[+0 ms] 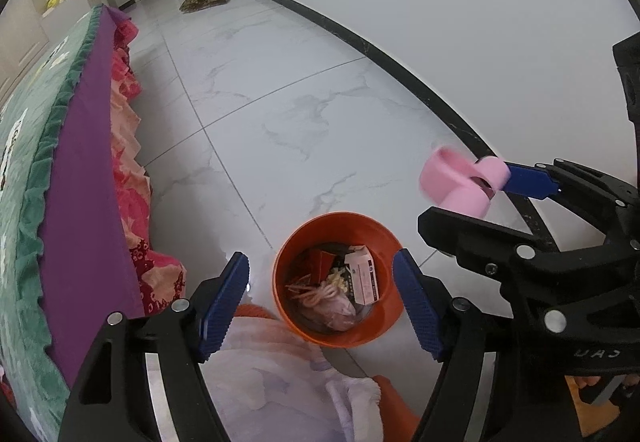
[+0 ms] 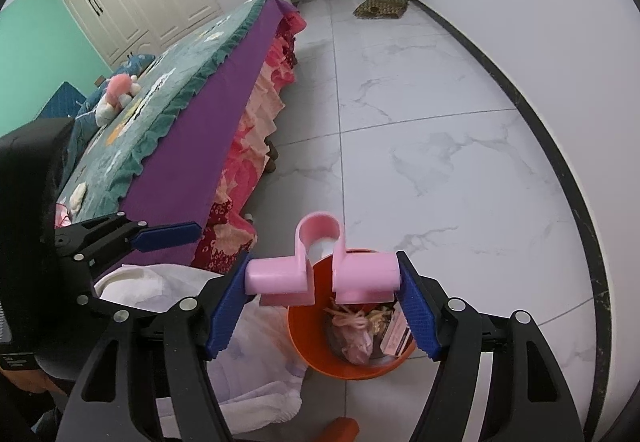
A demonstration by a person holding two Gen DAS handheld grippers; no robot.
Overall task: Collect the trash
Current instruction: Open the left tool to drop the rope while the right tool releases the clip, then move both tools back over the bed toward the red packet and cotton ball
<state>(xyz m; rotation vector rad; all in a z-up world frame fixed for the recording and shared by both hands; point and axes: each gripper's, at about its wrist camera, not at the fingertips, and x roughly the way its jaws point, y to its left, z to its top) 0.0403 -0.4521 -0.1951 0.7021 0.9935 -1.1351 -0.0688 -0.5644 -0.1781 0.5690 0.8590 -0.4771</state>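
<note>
The left hand-held gripper sits nearest its camera, its blue pads spread wide with nothing between them, standing to either side of the orange bin on the floor below. That bin holds trash: a small pink-and-white carton against its right wall, a crumpled pinkish bag tied with string low in the middle, and some reddish scraps to the left. Above and to the right of the bin, the right hand-held gripper has its jaws set wide and pressed on the two ends of a pink plastic clip, which spans the gap between the pads directly over the bin's rim. Just left of the bin lies a pale, rumpled cloth on the floor. Further left of the bin runs the bed, with a purple sheet, a green frilled cover and a red floral skirt. Beyond the bin stretches the white marble-patterned tile floor, edged by a dark skirting along the white wall.
</note>
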